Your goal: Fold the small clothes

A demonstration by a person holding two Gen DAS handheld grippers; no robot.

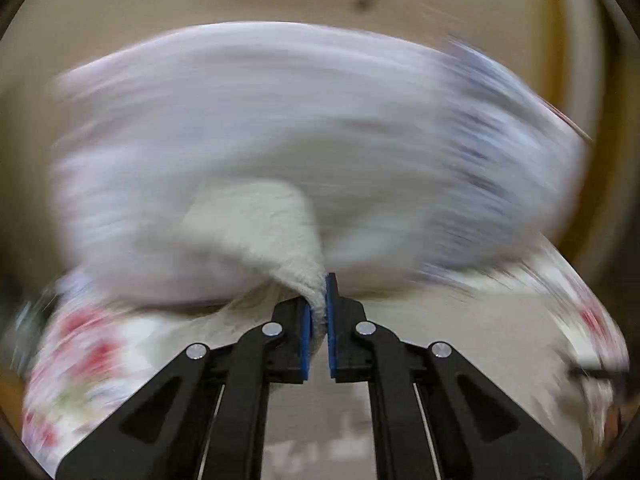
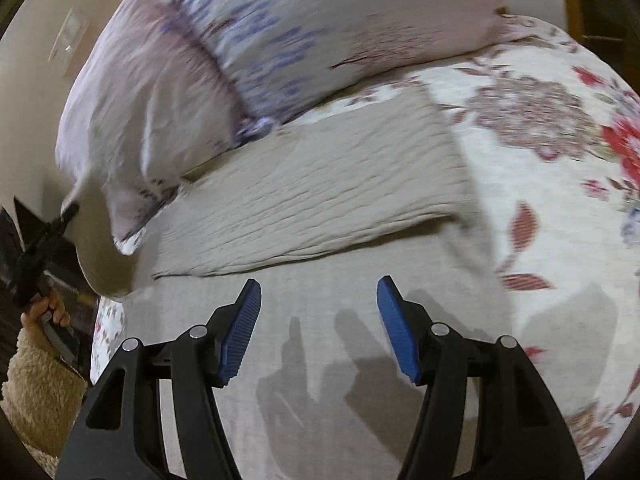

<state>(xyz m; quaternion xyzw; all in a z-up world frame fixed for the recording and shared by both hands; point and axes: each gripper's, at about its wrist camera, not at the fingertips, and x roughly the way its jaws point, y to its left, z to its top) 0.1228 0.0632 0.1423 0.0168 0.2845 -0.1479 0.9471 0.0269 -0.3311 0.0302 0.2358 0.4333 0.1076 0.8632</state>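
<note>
**Left gripper pinches cream cloth over the bed; right gripper hangs open**

While the left wrist view is heavily smeared by motion blur, the left gripper (image 1: 319, 320) can be seen with its blue-padded fingers (image 1: 306, 332) closed on a bunched edge of a cream, ribbed-textured cloth (image 1: 256, 220). That fabric rises from the pinch and spreads upward and leftward in front of a large pale lilac pillow (image 1: 320, 112), whose outline is too blurred to trace. Below it lies the floral bedspread (image 1: 80, 352), white with red flowers.

From the right wrist view, the right gripper (image 2: 319, 328) is held above the bed with its fingers (image 2: 240, 328) spread wide and nothing between them. Just ahead of the tips the cream cloth (image 2: 320, 200) lies flat on the floral bedspread (image 2: 540, 140) as a roughly rectangular, crinkled panel, its near edge slightly raised and casting a thin shadow. Two pale lilac pillows with blue and maroon print sit at the head of the bed: one pillow (image 2: 152, 100) to the left, touching the cloth's far left corner, and a second pillow (image 2: 340, 20) behind the cloth. The gripper's shadow (image 2: 320, 380) falls on the plain part of the bedspread between the fingers. At far left the person's hand (image 2: 44, 312), in a fuzzy beige sleeve (image 2: 36, 392), holds the other gripper's handle beside the bed.
</note>
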